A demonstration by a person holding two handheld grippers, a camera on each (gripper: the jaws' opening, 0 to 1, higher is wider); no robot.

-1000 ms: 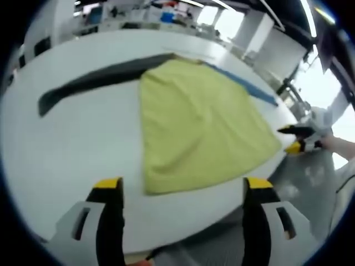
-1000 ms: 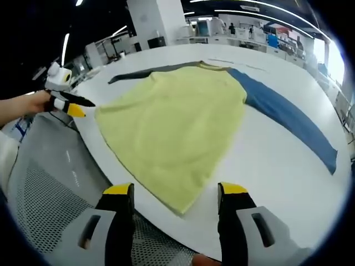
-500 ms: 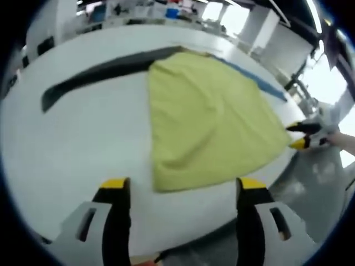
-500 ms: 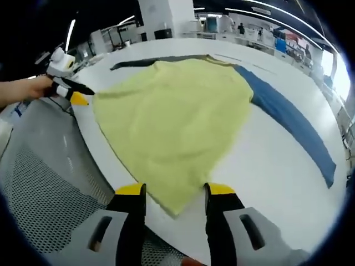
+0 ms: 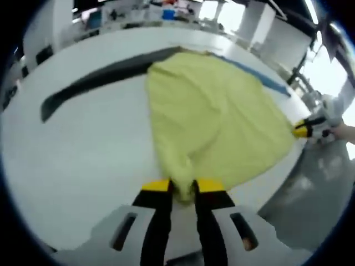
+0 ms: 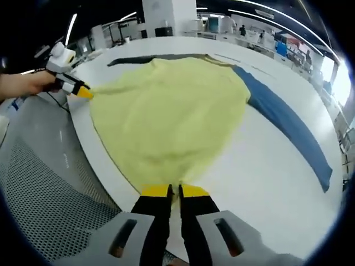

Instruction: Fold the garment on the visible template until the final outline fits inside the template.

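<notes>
A garment with a yellow body [image 5: 216, 113] lies spread on a white table [image 5: 83, 155]. Its dark grey sleeve [image 5: 94, 83] stretches to the left and its blue sleeve [image 5: 260, 80] to the far right. My left gripper [image 5: 182, 187] is shut on the near hem corner. In the right gripper view the yellow body [image 6: 166, 111] fans away from my right gripper [image 6: 173, 192], which is shut on the other hem corner. The blue sleeve [image 6: 288, 124] runs right, the dark sleeve [image 6: 150, 57] lies at the back. Each gripper shows in the other's view, the right gripper [image 5: 307, 128] and the left gripper [image 6: 77, 90], pinching its corner.
The table's rounded edge [image 6: 105, 160] runs close under both hem corners, with grey floor [image 5: 310, 188] and a perforated mat [image 6: 44, 194] beyond it. A hand [image 6: 25, 84] holds the left gripper. Benches and equipment [image 6: 260, 33] stand far behind the table.
Both grippers have moved in to the hem and gone from open to shut, each on a corner of the yellow garment at the table's edge.
</notes>
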